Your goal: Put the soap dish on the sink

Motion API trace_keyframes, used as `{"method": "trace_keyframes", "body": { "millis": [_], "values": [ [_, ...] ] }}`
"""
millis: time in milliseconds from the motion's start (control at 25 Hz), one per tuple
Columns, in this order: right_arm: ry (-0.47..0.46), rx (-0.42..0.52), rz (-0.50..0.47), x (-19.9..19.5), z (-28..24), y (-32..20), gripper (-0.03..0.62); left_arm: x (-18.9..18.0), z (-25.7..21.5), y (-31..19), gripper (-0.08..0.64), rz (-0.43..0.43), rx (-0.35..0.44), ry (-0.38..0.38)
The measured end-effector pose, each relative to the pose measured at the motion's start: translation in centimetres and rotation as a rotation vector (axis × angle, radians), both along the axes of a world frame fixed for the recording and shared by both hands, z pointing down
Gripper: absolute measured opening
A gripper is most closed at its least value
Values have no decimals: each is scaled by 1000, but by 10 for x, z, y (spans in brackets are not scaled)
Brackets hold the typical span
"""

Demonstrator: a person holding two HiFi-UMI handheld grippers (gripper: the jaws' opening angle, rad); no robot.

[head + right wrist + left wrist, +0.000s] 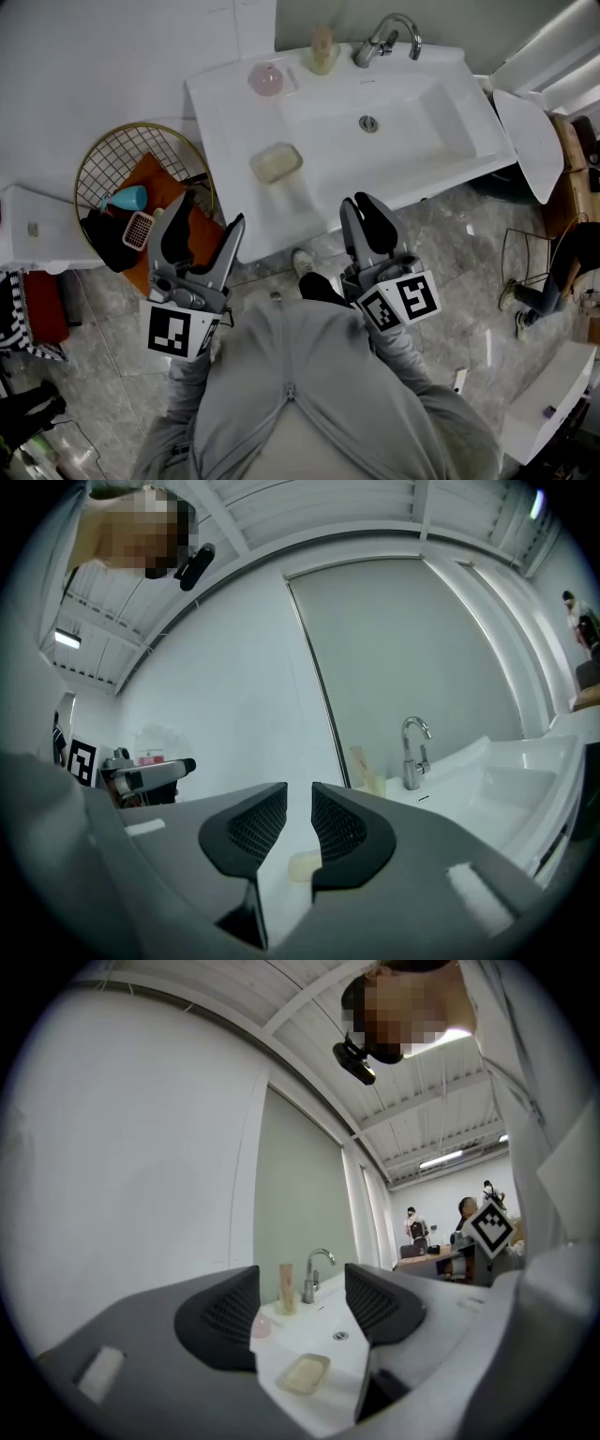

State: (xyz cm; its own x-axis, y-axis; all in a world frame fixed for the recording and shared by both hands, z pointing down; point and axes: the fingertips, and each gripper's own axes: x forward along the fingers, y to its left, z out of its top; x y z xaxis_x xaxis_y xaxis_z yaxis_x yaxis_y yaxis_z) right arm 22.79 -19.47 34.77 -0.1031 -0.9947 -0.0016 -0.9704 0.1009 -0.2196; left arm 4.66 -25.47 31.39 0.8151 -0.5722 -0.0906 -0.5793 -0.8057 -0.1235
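The soap dish (276, 161), pale and rounded with a cream bar in it, rests on the left ledge of the white sink (225, 103). My left gripper (211, 211) hangs open and empty below the sink's front left corner, apart from the dish. In the left gripper view the soap dish (305, 1373) shows low between the spread jaws of the left gripper (301, 1283). My right gripper (361, 202) is in front of the sink's front edge, jaws drawn almost together on nothing. The right gripper (299, 794) frames the soap dish (302, 864) through a thin slit.
A faucet (384, 37), a slim bottle (322, 49) and a pink round item (266, 79) stand along the sink's back. A gold wire basket (98, 155) with a blue cup (127, 199) sits left of the sink. A white lid-like piece (530, 141) stands at right.
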Motion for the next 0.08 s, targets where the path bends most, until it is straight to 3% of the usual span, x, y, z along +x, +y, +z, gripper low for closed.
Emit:
{"method": "trace_keyframes", "body": {
  "millis": [80],
  "values": [
    [0, 1, 0, 0, 0, 0, 83, 0, 1, 0, 313, -2, -5, -3]
  ]
}}
